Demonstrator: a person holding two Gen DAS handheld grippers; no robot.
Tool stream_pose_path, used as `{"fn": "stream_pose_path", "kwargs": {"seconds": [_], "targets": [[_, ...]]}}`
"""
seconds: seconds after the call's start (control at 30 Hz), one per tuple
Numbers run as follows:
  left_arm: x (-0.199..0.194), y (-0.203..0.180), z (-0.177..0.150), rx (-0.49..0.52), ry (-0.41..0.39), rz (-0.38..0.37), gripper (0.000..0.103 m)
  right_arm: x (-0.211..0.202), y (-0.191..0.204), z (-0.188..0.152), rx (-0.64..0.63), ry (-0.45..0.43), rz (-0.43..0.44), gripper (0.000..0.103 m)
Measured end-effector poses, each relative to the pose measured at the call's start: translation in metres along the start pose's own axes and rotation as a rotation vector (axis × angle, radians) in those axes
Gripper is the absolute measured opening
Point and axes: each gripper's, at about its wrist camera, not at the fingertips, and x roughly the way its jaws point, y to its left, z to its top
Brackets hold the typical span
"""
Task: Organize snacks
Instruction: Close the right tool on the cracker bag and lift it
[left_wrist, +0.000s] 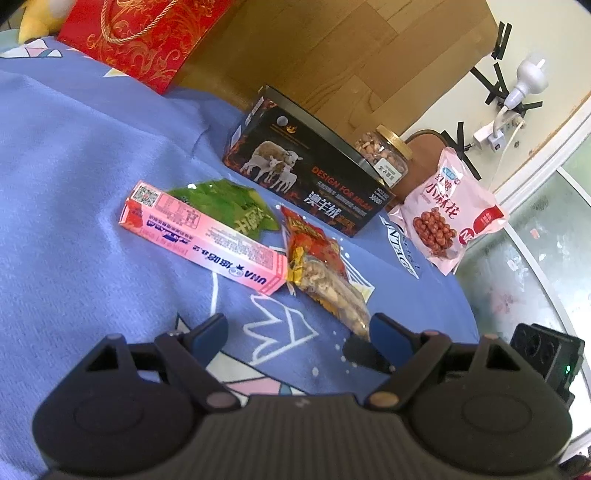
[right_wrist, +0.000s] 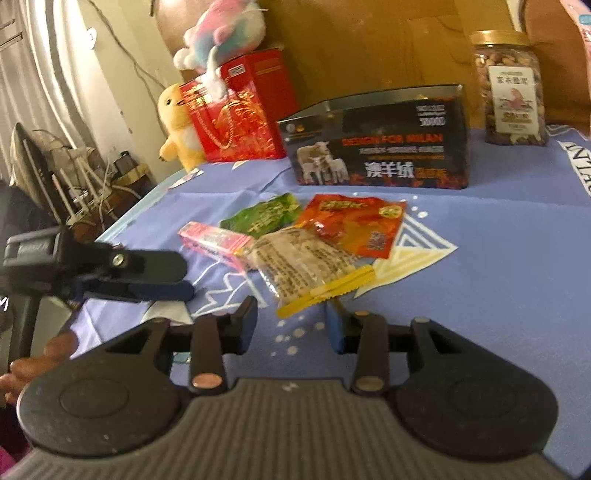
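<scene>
We held both claws open and empty over the table (right_wrist: 498, 258): the left claw (left_wrist: 299, 332) beside the peanut packet (left_wrist: 328, 277), the right claw (right_wrist: 291, 321) just short of it.

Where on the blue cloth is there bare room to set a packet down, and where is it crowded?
Bare cloth lies left of the pink box up to the red gift bag, and right of the red packet, below the nut jar. Crowded: the green packet, pink box, red packet and clear packet overlap before the black box.
</scene>
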Motion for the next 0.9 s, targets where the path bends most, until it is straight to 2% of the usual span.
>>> {"fn": "stream_pose_path", "kwargs": {"seconds": [0.07,0.17,0.23,0.43,0.57,0.67,0.83,0.87,0.9], "targets": [[0.000,0.000,0.000,-0.001,0.000,0.000,0.087,-0.001,0.003,-0.001,-0.009,0.018,0.027,0.043],[-0.001,0.001,0.001,-0.003,-0.005,0.006,0.087,-0.007,0.000,-0.001,0.034,0.060,0.141,0.043],[-0.003,0.004,0.003,-0.009,-0.013,0.013,0.087,-0.015,-0.004,0.000,0.065,0.045,0.177,0.043],[-0.008,0.012,0.005,-0.040,-0.022,0.006,0.087,-0.028,-0.016,0.012,0.078,-0.044,0.037,0.044],[-0.008,0.012,0.004,-0.040,-0.021,0.005,0.087,-0.016,-0.014,0.014,0.050,-0.052,-0.005,0.052],[-0.008,0.010,0.004,-0.041,-0.016,0.000,0.089,-0.005,-0.014,0.016,0.033,-0.045,-0.021,0.055],[-0.007,0.006,0.003,-0.029,-0.009,-0.008,0.089,-0.006,-0.031,0.021,0.161,-0.073,0.019,0.054],[-0.006,0.005,0.003,-0.029,-0.007,-0.009,0.089,-0.006,-0.036,0.022,0.201,-0.074,0.040,0.050],[-0.005,0.005,0.003,-0.029,-0.006,-0.009,0.089,-0.007,-0.040,0.023,0.235,-0.075,0.059,0.032]]}}
